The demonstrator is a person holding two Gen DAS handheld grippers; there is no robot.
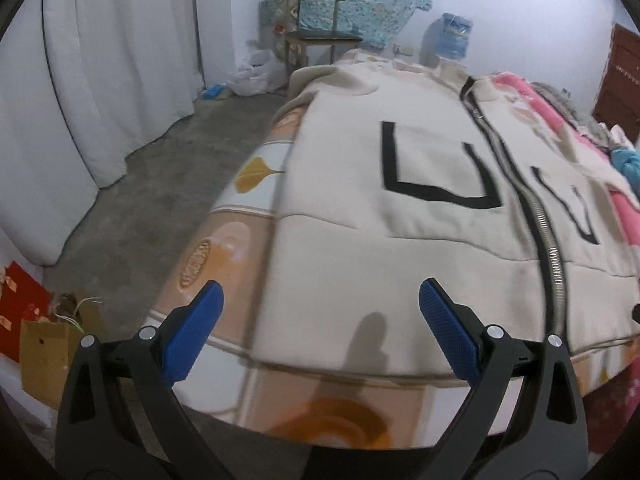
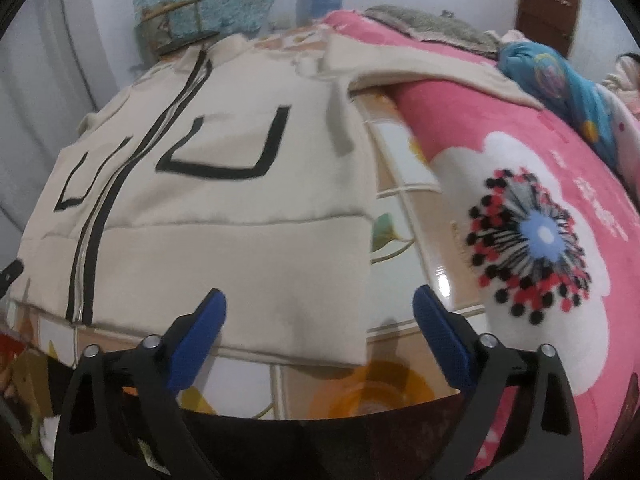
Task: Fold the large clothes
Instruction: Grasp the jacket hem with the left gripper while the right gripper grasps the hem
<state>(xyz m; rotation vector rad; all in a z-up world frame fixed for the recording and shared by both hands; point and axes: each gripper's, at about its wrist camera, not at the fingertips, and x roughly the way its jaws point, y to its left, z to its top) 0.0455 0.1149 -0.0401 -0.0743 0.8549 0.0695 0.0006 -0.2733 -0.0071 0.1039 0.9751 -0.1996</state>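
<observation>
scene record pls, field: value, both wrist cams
garment: cream zip-front jacket with black pocket outlines, spread flat, unfolded
zipper: metal, closed along the front
surface: glossy orange-and-white patterned mat on the bed
beside garment: pink plush blanket with flower print, to its right
left gripper: open, empty, over jacket's hem
right gripper: open, empty, over hem's right corner
background: blue water jug
</observation>
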